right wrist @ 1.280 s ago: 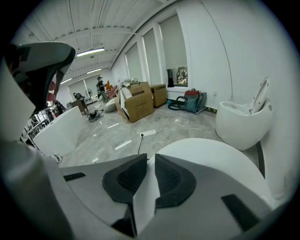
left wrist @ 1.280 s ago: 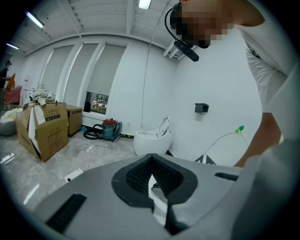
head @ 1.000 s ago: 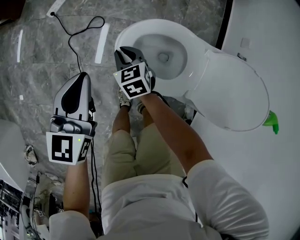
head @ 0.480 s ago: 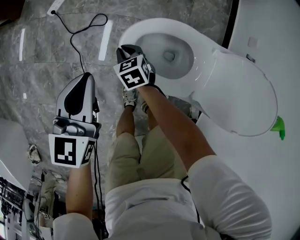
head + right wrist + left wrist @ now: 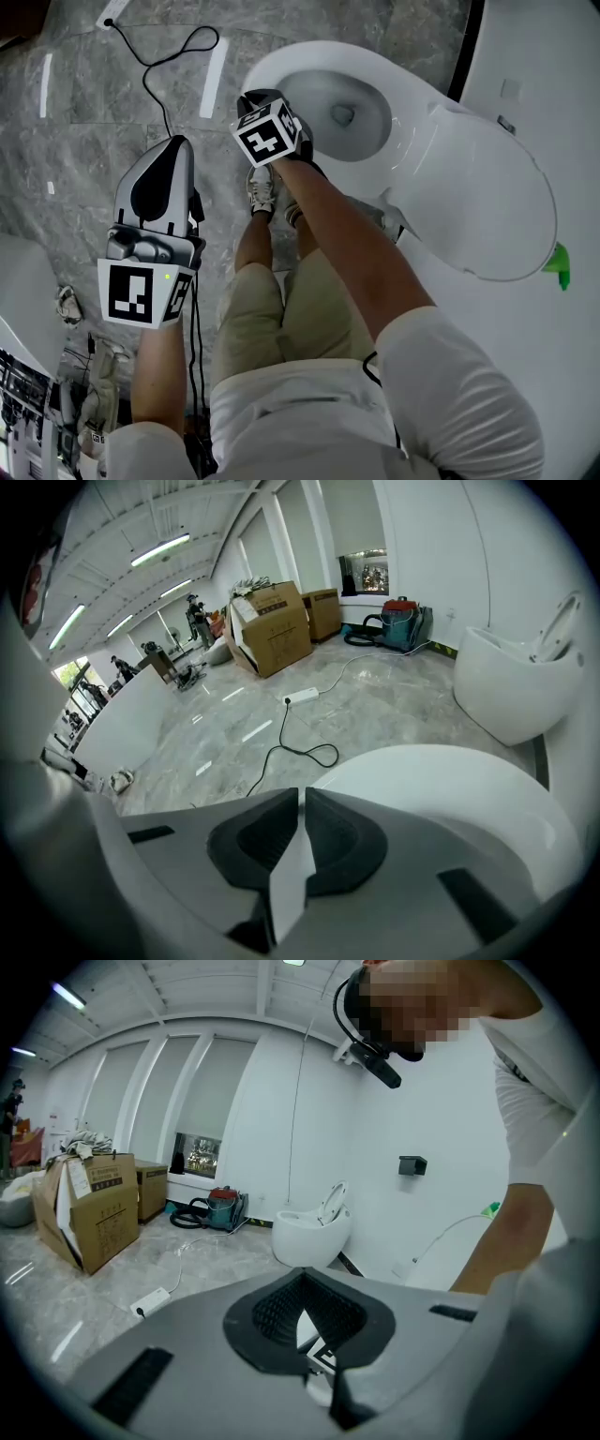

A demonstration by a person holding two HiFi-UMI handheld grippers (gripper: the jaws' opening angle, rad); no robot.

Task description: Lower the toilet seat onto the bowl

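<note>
A: Where was the seat (image 5: 478, 187) found?
B: It was seen raised behind the bowl (image 5: 274, 66), tipped back and not laid down on the rim. The bowl was uncovered, and its inside was shown in the head view.
A: How was the right gripper (image 5: 302, 797) placed?
B: It was held over the bowl's near rim, pointed steeply down, with its marker cube (image 5: 271, 134) turned up. Its jaws had just been closing and were seen drawn almost together, with only a thin slit between them. Nothing was seen pinched in it, only the white of the bowl beyond.
A: Was the seat touched by it?
B: No. It was held well apart from the seat, at the bowl's opposite side.
A: What was noted of the left gripper (image 5: 174, 142)?
B: It was held to the left of the bowl, over the grey floor (image 5: 84, 150), well apart from the rim. Its jaws were seen pressed together at the tips, and nothing was gripped.
A: Was anything else recorded near the bowl?
B: A black cable (image 5: 155, 80) was laid in loops on the floor left of the bowl. Two shoes (image 5: 259, 192) were planted just before its front. A small green thing (image 5: 561, 264) was glimpsed beyond the seat, too small to be made out. A second toilet (image 5: 514, 691) was seen farther off from the bowl, in the right gripper view.
</note>
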